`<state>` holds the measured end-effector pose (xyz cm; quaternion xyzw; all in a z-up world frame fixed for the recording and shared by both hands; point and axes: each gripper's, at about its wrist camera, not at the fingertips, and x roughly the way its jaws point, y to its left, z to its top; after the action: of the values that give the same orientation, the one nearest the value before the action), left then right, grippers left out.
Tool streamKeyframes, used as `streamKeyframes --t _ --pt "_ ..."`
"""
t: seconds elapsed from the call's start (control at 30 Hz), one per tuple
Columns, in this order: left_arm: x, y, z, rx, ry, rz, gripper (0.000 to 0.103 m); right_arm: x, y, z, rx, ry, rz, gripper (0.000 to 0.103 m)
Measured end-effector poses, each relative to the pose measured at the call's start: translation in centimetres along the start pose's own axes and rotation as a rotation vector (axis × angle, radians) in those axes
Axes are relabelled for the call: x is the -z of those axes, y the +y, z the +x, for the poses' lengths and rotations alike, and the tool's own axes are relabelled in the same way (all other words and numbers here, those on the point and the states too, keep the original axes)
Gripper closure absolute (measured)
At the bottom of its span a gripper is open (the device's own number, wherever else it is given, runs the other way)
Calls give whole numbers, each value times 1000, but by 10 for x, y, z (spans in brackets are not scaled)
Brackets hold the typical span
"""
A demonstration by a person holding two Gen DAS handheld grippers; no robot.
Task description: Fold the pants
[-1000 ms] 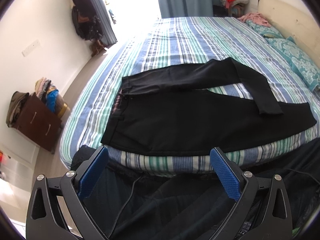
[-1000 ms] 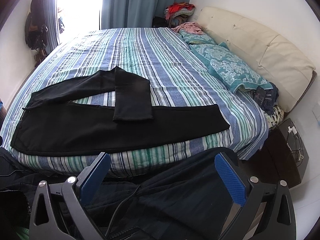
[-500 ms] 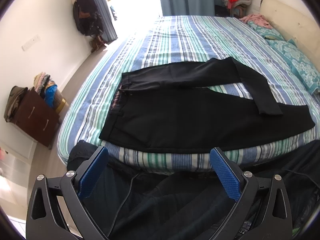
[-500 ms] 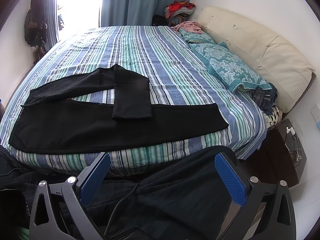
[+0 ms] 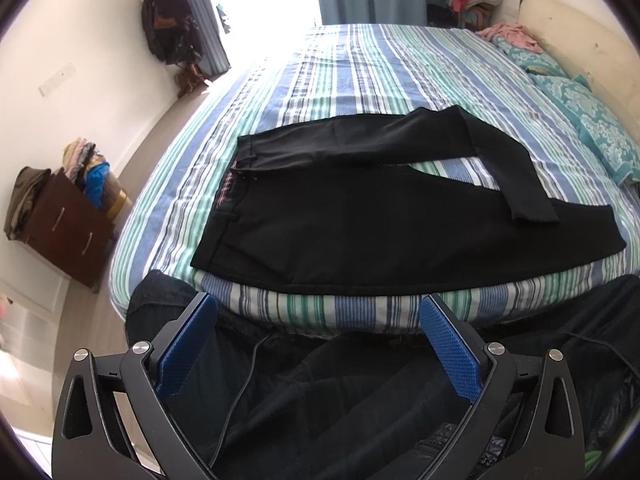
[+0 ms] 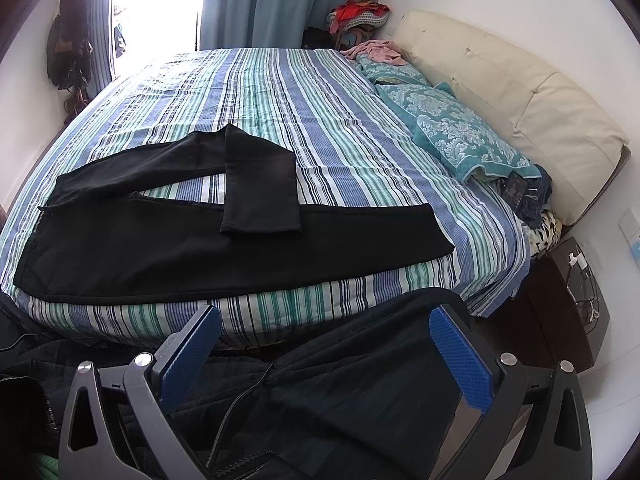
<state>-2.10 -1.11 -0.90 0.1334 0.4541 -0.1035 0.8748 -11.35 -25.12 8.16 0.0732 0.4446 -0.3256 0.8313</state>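
Your black, soft-looking cloth pants [image 5: 360, 216] lie flat near the front edge of the blue, green and white striped bedspread [image 5: 360, 64], waistband to the left, legs running right. The near leg is straight; the far leg doubles back on itself, its hem end [image 6: 260, 200] draped across the near leg. Both tools hang short of the bed, over dark clothing: your left gripper [image 5: 318, 344] has its blue-padded jaws spread wide with nothing between them, and your right gripper [image 6: 326, 350] is spread and empty the same way.

Mind that stray far leg. If you fold without straightening it first, you will likely trap a diagonal lump inside. The fabric looks limp and matte, so a pinch on one layer could lift only that layer and leave the one below behind; a pinch too deep may catch the bedspread, which lies smooth but loose. The near edge of the pants runs right along the mattress edge, so a tug toward you could slide them off. A black cable [image 5: 248, 364] trails in the dark clothing below your left gripper and could snag as you reach. The textured blue pads [image 6: 460, 360] should hold thin cloth well.
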Motion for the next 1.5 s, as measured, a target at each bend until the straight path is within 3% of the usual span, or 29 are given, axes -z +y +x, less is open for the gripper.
streamKeyframes --t 0.67,0.83,1.0,1.1,1.23,1.33,1.5 --pt "1 7 4 -24 9 -28 1 -1 9 6 -26 7 -35 0" --pt "-12 4 -1 -100 -94 8 1 -4 13 -2 -135 -69 -39 0" --pt "-19 2 -5 -44 -131 12 1 -8 30 -9 -284 -173 -94 0" --pt "-19 -1 4 -41 -99 30 1 -14 49 24 -359 -179 -214 0" --pt "-18 10 7 -53 -88 -7 1 -30 85 93 -306 -167 -472 2" --pt "-15 22 10 -78 -75 -60 1 -43 103 141 -357 -161 -593 11" --pt "-10 37 25 -81 -2 -133 1 -56 127 232 -388 -53 -695 35"
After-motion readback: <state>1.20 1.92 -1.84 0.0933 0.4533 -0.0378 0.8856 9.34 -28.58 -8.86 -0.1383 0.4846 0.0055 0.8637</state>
